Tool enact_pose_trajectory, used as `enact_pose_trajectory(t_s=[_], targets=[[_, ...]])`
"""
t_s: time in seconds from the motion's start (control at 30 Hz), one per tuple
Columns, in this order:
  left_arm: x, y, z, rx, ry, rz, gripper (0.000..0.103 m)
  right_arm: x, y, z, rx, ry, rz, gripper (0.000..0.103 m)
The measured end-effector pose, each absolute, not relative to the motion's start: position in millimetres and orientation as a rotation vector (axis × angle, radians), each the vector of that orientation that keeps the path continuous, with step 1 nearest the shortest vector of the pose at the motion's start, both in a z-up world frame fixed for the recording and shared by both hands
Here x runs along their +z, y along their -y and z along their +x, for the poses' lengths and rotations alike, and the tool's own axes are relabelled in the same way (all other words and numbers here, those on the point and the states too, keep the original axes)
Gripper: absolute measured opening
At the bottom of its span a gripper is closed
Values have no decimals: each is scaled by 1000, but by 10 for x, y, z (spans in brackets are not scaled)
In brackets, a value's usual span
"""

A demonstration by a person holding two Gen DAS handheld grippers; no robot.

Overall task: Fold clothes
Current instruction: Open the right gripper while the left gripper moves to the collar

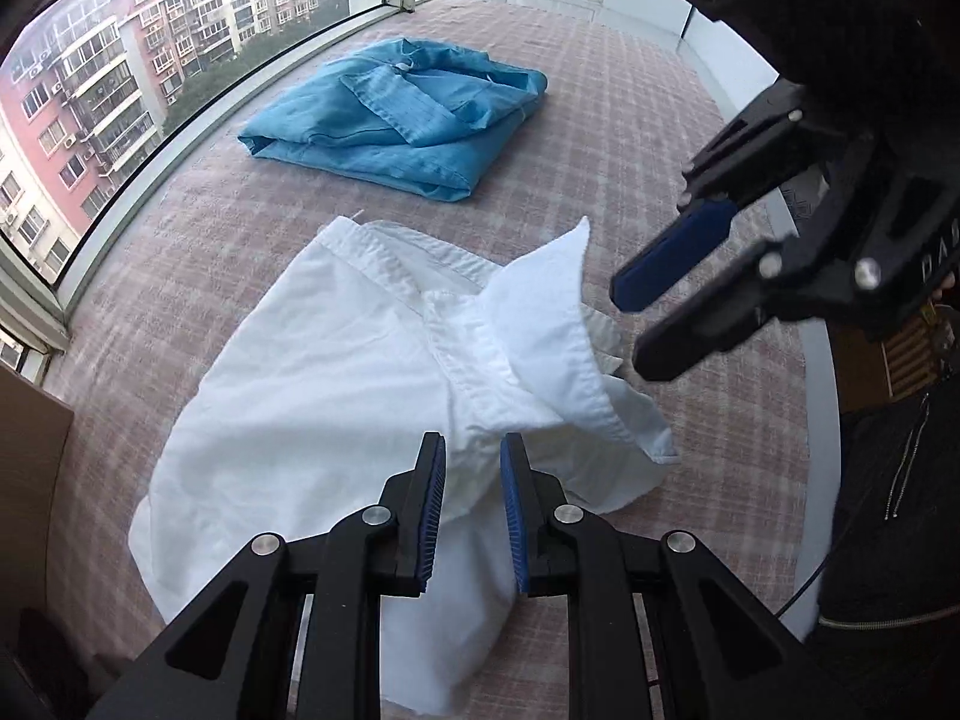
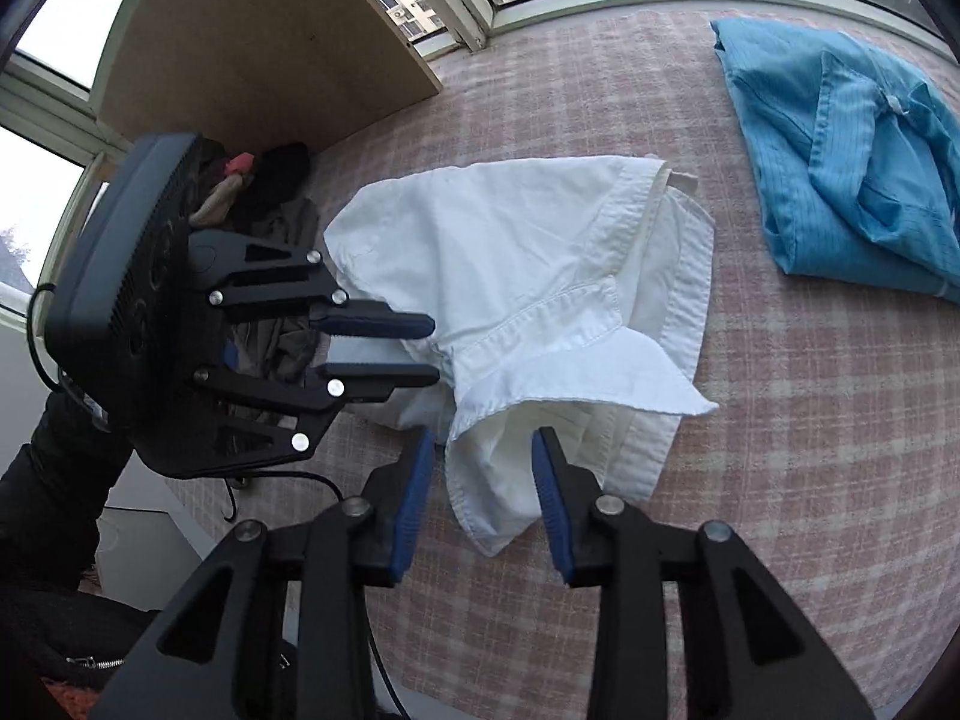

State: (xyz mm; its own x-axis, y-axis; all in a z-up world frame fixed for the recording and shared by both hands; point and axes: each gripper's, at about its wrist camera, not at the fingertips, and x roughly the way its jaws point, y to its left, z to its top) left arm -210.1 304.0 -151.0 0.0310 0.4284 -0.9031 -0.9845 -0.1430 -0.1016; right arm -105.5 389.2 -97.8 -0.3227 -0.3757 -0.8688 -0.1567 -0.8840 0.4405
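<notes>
A crumpled white shirt [image 1: 336, 360] [image 2: 510, 252] lies on the pink plaid cover, its collar flap standing up on the side toward my right gripper. My left gripper [image 1: 473, 441] [image 2: 435, 350] is at the shirt's near edge, its blue pads narrowly apart with a bunch of white cloth filling the gap between them. My right gripper [image 2: 483, 438] [image 1: 630, 327] hovers over the collar end with its jaws apart; cloth lies below them and the pads touch nothing.
A folded blue garment [image 1: 396, 114] [image 2: 852, 168] rests farther back on the plaid cover [image 2: 780, 450], near the curved window. A wooden board [image 2: 270, 42] and a heap of dark clothes [image 2: 270, 192] sit at one end. A person's dark sleeve [image 2: 48, 510] is beside the bed.
</notes>
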Motion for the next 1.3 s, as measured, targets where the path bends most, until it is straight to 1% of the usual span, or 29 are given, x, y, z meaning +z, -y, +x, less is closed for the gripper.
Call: enact_pose_trajectory(t_s=[0.1, 0.27, 0.43, 0.5, 0.57, 0.6, 0.63, 0.67, 0.73, 0.77, 0.87, 0.97, 1.0, 1.1, 1.13, 1.2, 1.3], targets=[[-1653, -3071, -2184, 1420, -762, -1066, 18, -1072, -3807, -1132, -2349, 700, 1765, 34], [-1806, -3016, -2175, 1407, -727, -1102, 18, -1272, -3737, -1261, -2341, 722, 1855, 34], [-1830, -3013, -2139, 1406, -701, -1105, 18, -1342, -3783, -1345, -2300, 859, 1845, 34], [-1841, -3014, -2138, 1403, -702, -1104, 18, -1282, -3759, -1393, -2322, 850, 1829, 34], [-1849, -3009, -2144, 1401, -703, -1101, 18, -1293, -3729, -1445, -2327, 802, 1850, 34], [-1853, -3006, -2147, 1400, -703, -1099, 18, -1314, -3724, -1463, -2324, 778, 1867, 31], [-1856, -3003, -2150, 1399, -703, -1098, 19, -1346, -3725, -1466, -2313, 761, 1886, 16], [-1866, -2998, -2153, 1397, -704, -1098, 19, -1375, -3737, -1464, -2298, 760, 1898, 10], [-1916, -2978, -2171, 1395, -709, -1106, 20, -1413, -3817, -1435, -2256, 835, 1877, 8], [-1948, -2960, -2188, 1397, -708, -1115, 21, -1397, -3869, -1408, -2260, 851, 1863, 7], [-2021, -2930, -2241, 1399, -685, -1148, 21, -1336, -4046, -1326, -2274, 905, 1811, 4], [-2061, -2920, -2231, 1401, -693, -1150, 20, -1325, -4344, -1194, -2265, 1072, 1719, 3], [-2071, -2918, -2229, 1402, -691, -1154, 20, -1373, -4467, -1126, -2273, 1143, 1714, 3], [-2082, -2916, -2236, 1405, -684, -1167, 20, -1564, -4668, -942, -2287, 1263, 1781, 3], [-2070, -2915, -2234, 1405, -682, -1170, 20, -1571, -4681, -896, -2262, 1312, 1762, 3], [-2047, -2914, -2217, 1405, -690, -1166, 20, -1475, -4594, -884, -2260, 1295, 1730, 5], [-2029, -2919, -2187, 1402, -705, -1161, 20, -1298, -4312, -970, -2295, 1154, 1759, 26]])
